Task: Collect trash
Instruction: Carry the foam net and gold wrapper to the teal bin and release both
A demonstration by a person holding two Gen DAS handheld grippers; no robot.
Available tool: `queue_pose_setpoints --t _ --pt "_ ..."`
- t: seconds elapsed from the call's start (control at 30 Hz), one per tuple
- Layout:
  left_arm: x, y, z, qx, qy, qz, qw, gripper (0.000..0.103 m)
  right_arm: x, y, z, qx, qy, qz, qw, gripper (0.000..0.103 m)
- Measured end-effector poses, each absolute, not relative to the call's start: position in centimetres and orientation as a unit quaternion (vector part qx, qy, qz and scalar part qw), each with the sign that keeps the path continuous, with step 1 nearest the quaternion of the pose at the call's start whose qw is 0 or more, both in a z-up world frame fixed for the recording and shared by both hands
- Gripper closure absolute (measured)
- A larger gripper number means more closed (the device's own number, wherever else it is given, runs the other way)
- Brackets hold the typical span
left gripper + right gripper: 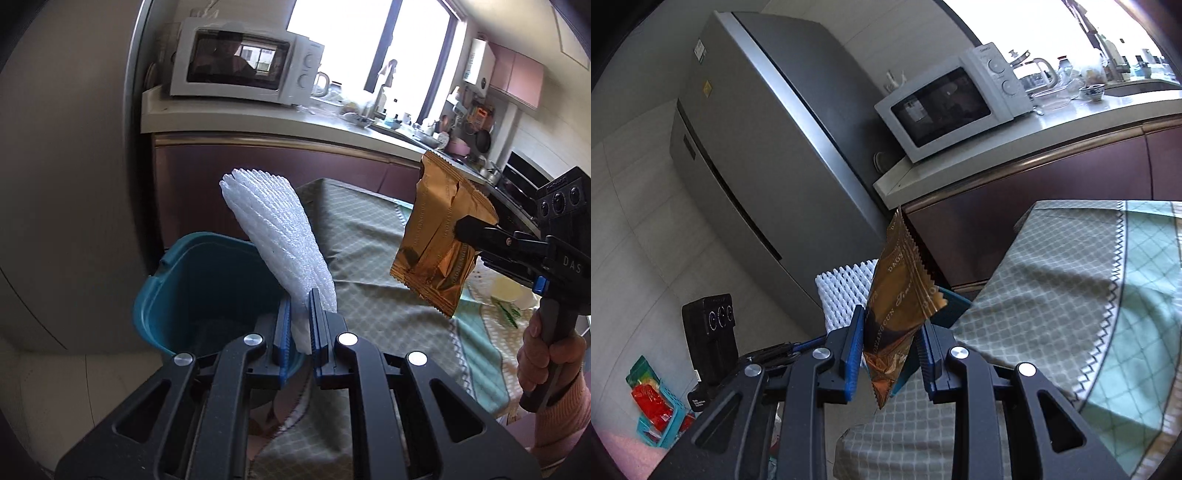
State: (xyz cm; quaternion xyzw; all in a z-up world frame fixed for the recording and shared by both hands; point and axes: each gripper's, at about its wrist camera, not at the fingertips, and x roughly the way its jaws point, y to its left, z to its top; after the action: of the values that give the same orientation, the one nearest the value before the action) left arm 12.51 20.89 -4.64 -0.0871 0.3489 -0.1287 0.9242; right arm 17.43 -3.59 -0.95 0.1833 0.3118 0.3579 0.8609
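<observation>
So the fridge (750,155) is filling the back, with the microwave (243,59) sitting on the counter (258,118) beside it, and the table (388,258) with its checked cloth is running along the right. The teal bin (199,288) is standing on the floor right at the table's edge. The left gripper (300,325) is hanging just over the bin's near rim, clamped tight on the foam net (277,236), whose long axis is sticking up and leaning left over the opening. The right gripper (888,354) is clamped on the gold wrapper (439,236), which is hanging over the table, off to the bin's right. Looks like the left one is way nearer, so the net probably drops first, and the wrapper needs carrying left.
</observation>
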Motion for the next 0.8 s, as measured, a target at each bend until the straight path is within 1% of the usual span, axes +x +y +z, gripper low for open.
queue_pose_setpoints --t 0.23,0.5,0.57,0.63,0.67,0.8 --pt "18.0 24.1 -8.9 -0.088 0.394 -0.094 0.910 0.093 21.9 3.0 -3.9 0.146 0.368 0.352 0.848 0.078" --pt "22.6 24.7 -12.5 -0.084 0.437 -0.074 0.893 0.092 25.6 6.9 -7.5 0.111 0.437 0.317 0.834 0.076" --pt "23.6 24.6 -13.0 -0.082 0.443 -0.072 0.890 0.091 25.9 7.3 -8.0 0.108 0.447 0.311 0.832 0.073" --pt "24.2 24.8 -13.6 -0.081 0.448 -0.069 0.888 0.090 26.4 7.4 -8.4 0.106 0.456 0.303 0.830 0.072" --pt "24.5 24.8 -13.9 -0.081 0.450 -0.067 0.887 0.090 26.5 7.3 -8.5 0.107 0.459 0.300 0.829 0.066" --pt "25.7 25.0 -14.3 -0.082 0.453 -0.064 0.885 0.090 26.4 7.0 -8.4 0.111 0.454 0.298 0.832 0.063"
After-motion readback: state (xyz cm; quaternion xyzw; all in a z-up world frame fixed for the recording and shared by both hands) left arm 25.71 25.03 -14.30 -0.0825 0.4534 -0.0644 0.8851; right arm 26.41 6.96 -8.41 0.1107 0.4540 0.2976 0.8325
